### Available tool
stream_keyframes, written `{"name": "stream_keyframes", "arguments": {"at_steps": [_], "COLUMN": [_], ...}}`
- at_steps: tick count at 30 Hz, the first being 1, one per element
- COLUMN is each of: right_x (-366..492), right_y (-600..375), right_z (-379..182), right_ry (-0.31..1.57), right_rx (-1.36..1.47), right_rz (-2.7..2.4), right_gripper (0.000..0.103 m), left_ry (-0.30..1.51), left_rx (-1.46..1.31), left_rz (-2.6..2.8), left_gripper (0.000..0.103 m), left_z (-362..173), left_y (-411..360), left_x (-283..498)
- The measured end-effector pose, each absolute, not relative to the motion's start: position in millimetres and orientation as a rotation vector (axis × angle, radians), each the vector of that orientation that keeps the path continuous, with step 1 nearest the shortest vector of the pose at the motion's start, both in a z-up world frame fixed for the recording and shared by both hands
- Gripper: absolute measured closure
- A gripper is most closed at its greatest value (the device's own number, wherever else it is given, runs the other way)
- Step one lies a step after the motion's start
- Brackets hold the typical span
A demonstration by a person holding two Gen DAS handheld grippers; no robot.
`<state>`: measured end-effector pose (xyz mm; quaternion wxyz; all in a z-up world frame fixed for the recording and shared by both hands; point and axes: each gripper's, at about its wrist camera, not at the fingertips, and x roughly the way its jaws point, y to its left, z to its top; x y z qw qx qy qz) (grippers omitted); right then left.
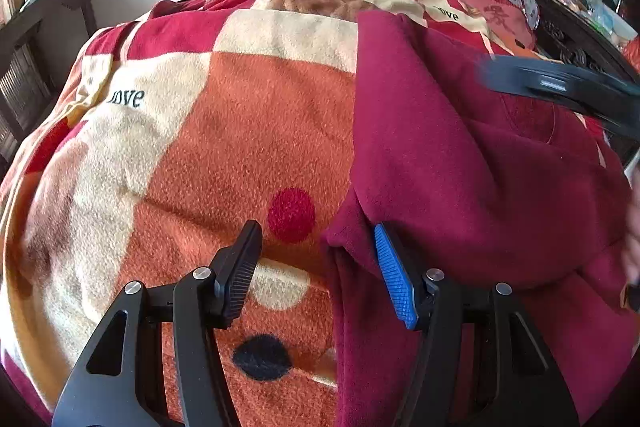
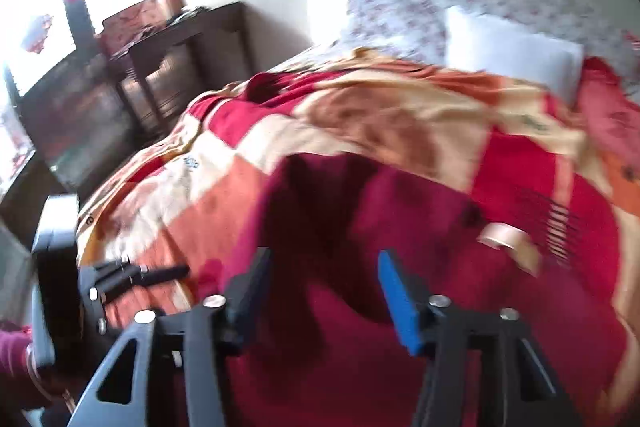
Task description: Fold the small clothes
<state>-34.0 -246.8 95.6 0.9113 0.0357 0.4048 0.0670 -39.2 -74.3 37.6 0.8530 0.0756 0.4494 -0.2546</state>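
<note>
Patterned blanket [image 1: 240, 131] covering bed, maroon garment [image 1: 460, 167] lying on it, left gripper [image 1: 320, 267] and right gripper [image 2: 324, 291] both hovering spread wide, grasping nothing.

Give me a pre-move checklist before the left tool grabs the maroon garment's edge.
1. Left tool open: ok, the fingers stand wide apart with nothing between them.
2. Garment edge in reach: ok, the left edge of the maroon garment lies beside the blue pad. Whether they touch: cannot tell.
3. Garment flat on the blanket: not ok, it is creased and bunched near the blue pad.
4. Right tool empty: ok, open above the garment with nothing between its fingers.
5. Right view sharp enough to judge placement: not ok, it is motion-blurred.
6. Layers at the edge: cannot tell how many would be pinched.
</note>
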Motion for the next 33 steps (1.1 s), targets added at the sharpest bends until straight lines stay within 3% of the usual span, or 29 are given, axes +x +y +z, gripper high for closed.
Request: {"name": "stream_keyframes", "arguments": {"at_steps": [5, 7, 9, 21, 33], "right_x": [6.4, 15.0, 19.0, 30.8, -145.1], "right_y": [-230.8, -224.5, -219.9, -232.2, -319.7], "right_z": [75.7, 68.2, 61.7, 65.6, 84.6], "right_ry": [0.860, 0.888, 0.922, 0.878, 0.930], "right_rx": [0.063, 0.045, 0.028, 0.091, 0.097], "right_rz": [0.216, 0.231, 0.240, 0.089, -0.241], "right_gripper": [0.062, 0.076, 0.098, 0.100, 0.097], "left_ry": [0.956, 0.958, 0.961, 0.939, 0.869], "left_rx": [0.130, 0.121, 0.113, 0.108, 0.124], "left_rz": [-0.552, -0.559, -0.563, -0.530, -0.646], "left_gripper": [0.045, 0.045, 0.044, 0.045, 0.045], "left_z": [36.9, 36.2, 36.4, 50.8, 84.0], "left_y": [-70.8, -69.9, -69.0, -66.8, -107.0], "left_x": [-36.0, -34.8, -33.6, -32.7, -56.3]}}
